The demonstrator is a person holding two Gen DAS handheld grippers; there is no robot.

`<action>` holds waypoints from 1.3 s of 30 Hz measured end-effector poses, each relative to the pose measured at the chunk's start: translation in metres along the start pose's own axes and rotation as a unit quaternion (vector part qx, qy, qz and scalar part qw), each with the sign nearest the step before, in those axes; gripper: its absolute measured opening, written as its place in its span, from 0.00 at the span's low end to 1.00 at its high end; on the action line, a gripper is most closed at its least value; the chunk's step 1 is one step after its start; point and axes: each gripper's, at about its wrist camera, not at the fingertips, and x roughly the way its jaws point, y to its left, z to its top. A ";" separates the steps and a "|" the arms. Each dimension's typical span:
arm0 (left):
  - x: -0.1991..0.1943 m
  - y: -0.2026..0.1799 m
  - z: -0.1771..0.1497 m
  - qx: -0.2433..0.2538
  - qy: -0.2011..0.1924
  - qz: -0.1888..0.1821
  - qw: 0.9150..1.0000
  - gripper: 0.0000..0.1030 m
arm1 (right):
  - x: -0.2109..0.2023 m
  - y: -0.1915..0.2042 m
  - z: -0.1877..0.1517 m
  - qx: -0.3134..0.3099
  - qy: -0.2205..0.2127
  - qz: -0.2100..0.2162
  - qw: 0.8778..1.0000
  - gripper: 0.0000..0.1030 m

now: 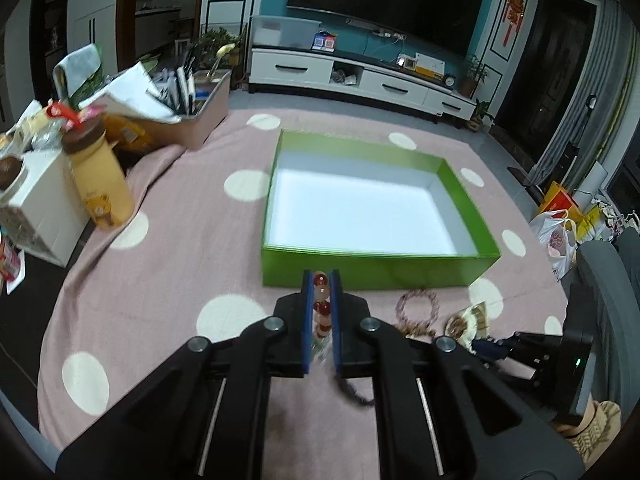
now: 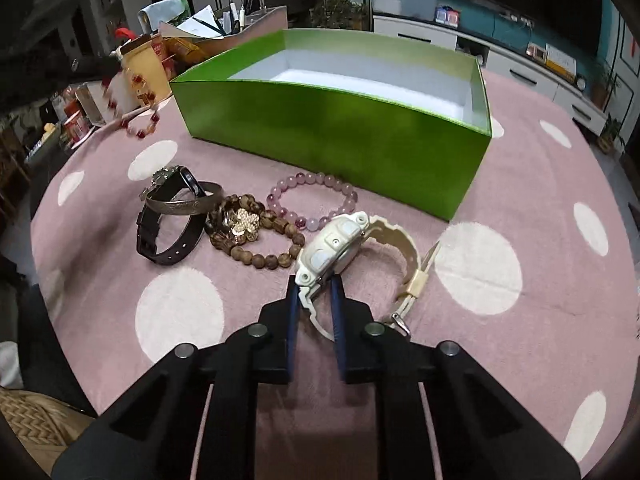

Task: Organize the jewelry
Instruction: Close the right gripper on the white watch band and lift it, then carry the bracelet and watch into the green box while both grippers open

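Just short of the box's (image 1: 380, 268) glossy green near wall, our left gripper (image 1: 321, 280) pinches a red-bead bracelet (image 1: 322, 308). Right of it, our right gripper (image 2: 315, 284) clamps the cream watch's (image 2: 340, 240) strap. We see the box's white floor bare; other jewelry lies on fuzzy pink cloth (image 2: 480, 340).

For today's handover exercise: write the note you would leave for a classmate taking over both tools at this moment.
Left tool: shut on the red bead bracelet, held just short of the green box.
Right tool: closed around the white watch, which looks to be still on the pink cloth.
Box: nothing seen inside yet.
Left to store: pink bead bracelet, wooden bead bracelet, gold flower brooch, metal bangle, black watch.
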 end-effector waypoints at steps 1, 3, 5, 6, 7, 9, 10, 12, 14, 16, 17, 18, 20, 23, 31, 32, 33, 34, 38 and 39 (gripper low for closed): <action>-0.001 -0.002 0.006 0.003 -0.003 -0.002 1.000 0.07 | -0.007 -0.003 0.004 0.006 -0.013 0.003 1.000 0.14; -0.001 -0.008 0.018 0.010 -0.009 -0.007 1.000 0.07 | -0.018 -0.007 0.012 0.010 -0.032 0.003 0.999 0.14; 0.000 -0.014 0.033 0.018 -0.018 -0.008 1.000 0.07 | -0.033 -0.011 0.025 0.010 -0.057 0.007 0.998 0.14; 0.002 -0.017 0.040 0.022 -0.021 -0.007 1.000 0.07 | -0.039 -0.012 0.032 0.008 -0.070 0.006 0.998 0.14; 0.005 -0.021 0.048 0.025 -0.024 -0.007 0.999 0.07 | -0.045 -0.014 0.039 0.005 -0.080 0.003 0.997 0.14; 0.011 -0.026 0.059 0.029 -0.026 -0.008 0.999 0.07 | -0.049 -0.018 0.051 0.001 -0.096 -0.004 0.995 0.14; 0.016 -0.028 0.065 0.030 -0.026 -0.006 0.999 0.07 | -0.050 -0.020 0.058 0.000 -0.104 -0.009 0.994 0.14; 0.028 -0.034 0.075 0.036 -0.024 0.001 0.999 0.07 | -0.049 -0.024 0.072 -0.001 -0.115 -0.013 0.993 0.14; 0.046 -0.039 0.083 0.040 -0.014 0.010 0.999 0.07 | -0.043 -0.032 0.085 0.002 -0.119 -0.016 0.993 0.14; 0.064 -0.041 0.085 0.041 0.000 0.017 0.999 0.07 | -0.032 -0.037 0.098 0.002 -0.118 -0.017 0.993 0.14; 0.075 -0.042 0.086 0.041 0.009 0.020 0.999 0.07 | -0.028 -0.039 0.102 0.001 -0.115 -0.019 0.993 0.14; 0.083 -0.042 0.086 0.040 0.017 0.024 0.999 0.07 | -0.021 -0.041 0.107 0.000 -0.110 -0.020 0.994 0.14; 0.101 -0.041 0.085 0.037 0.033 0.030 0.998 0.07 | -0.007 -0.043 0.117 0.000 -0.100 -0.022 0.995 0.14; 0.124 -0.037 0.082 0.031 0.056 0.038 0.997 0.07 | 0.014 -0.045 0.126 0.001 -0.080 -0.026 0.996 0.14; 0.143 -0.034 0.074 0.028 0.081 0.045 0.995 0.39 | 0.019 -0.056 0.123 0.037 -0.084 -0.025 0.995 0.41; 0.140 -0.033 0.073 0.027 0.078 0.046 0.996 0.49 | 0.016 -0.057 0.121 0.042 -0.089 -0.024 0.995 0.43; 0.135 -0.032 0.073 0.027 0.072 0.045 0.996 0.60 | 0.010 -0.059 0.118 0.047 -0.095 -0.022 0.994 0.43; 0.131 -0.032 0.073 0.027 0.067 0.045 0.996 0.62 | 0.005 -0.059 0.115 0.050 -0.098 -0.021 0.994 0.43; 0.106 -0.028 0.072 0.021 0.046 0.039 0.998 0.72 | -0.020 -0.061 0.098 0.062 -0.115 -0.012 0.991 0.43; 0.100 -0.027 0.070 0.021 0.042 0.038 0.998 0.76 | -0.026 -0.061 0.093 0.063 -0.118 -0.011 0.991 0.43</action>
